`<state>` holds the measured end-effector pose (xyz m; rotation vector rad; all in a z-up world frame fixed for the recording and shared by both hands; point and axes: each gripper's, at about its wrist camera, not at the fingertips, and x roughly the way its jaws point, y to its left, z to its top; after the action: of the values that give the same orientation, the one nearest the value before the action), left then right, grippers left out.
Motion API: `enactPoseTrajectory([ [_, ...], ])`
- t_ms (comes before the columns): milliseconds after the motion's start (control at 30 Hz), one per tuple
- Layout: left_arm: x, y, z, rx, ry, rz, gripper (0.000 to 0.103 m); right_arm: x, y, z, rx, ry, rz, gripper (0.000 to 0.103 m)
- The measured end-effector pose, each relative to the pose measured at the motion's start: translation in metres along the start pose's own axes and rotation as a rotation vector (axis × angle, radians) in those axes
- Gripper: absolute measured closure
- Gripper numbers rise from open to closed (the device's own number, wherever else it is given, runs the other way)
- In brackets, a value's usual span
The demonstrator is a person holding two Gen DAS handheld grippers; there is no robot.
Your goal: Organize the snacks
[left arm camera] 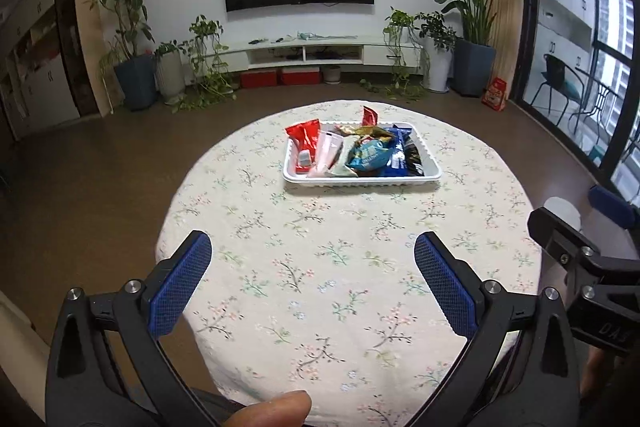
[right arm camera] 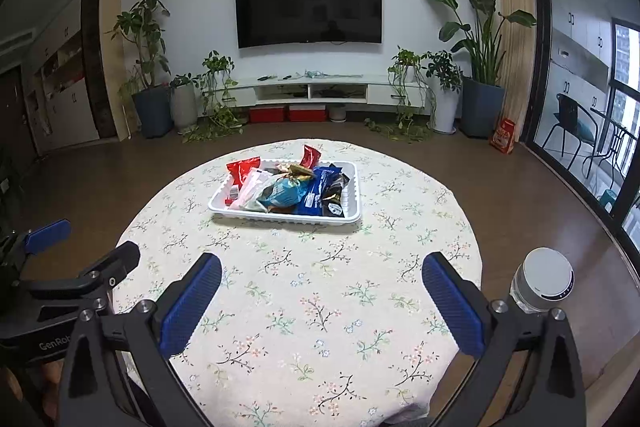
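- Snacks: assorted foil and plastic packets [left arm camera: 360,151] are lying piled inside a white rectangular plastic tray [left arm camera: 430,163] on the far half of the table, well apart from both tools.
- Left gripper [left arm camera: 312,287], black frame with blue ribbed pads, is hovering over the near edge of the table with its fingers spread wide, holding nothing.
- Right gripper [right arm camera: 320,301], same build, is hovering alongside over the near edge, fingers likewise spread wide and gripping nothing.
- Each tool is showing at the edge of the other's view.
- Round table [right arm camera: 304,311] is wearing a cream cloth printed with small flower sprigs.
- In the tray, a red packet [right arm camera: 240,173] is sitting at the left, a light-blue bag [right arm camera: 286,193] in the middle, dark-blue and black packets [right arm camera: 330,191] at the right.
- White-capped cylindrical container [right arm camera: 544,279] is standing off the table's right side, near the right gripper.
- Dark wall-mounted television [right arm camera: 308,7] and potted green plants [right arm camera: 476,47] are lining the far wall.
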<state>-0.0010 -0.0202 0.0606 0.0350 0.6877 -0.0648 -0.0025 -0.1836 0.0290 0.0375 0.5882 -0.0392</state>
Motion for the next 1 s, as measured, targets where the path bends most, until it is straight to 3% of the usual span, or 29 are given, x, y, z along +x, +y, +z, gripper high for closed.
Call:
enactPoseTrajectory([
  [1000,0.0033,0.0103,-0.0018,-0.042,0.025,0.006,0.000,0.0017,0.0036,-0.0090,-0.003,0.044,-0.027,0.000],
])
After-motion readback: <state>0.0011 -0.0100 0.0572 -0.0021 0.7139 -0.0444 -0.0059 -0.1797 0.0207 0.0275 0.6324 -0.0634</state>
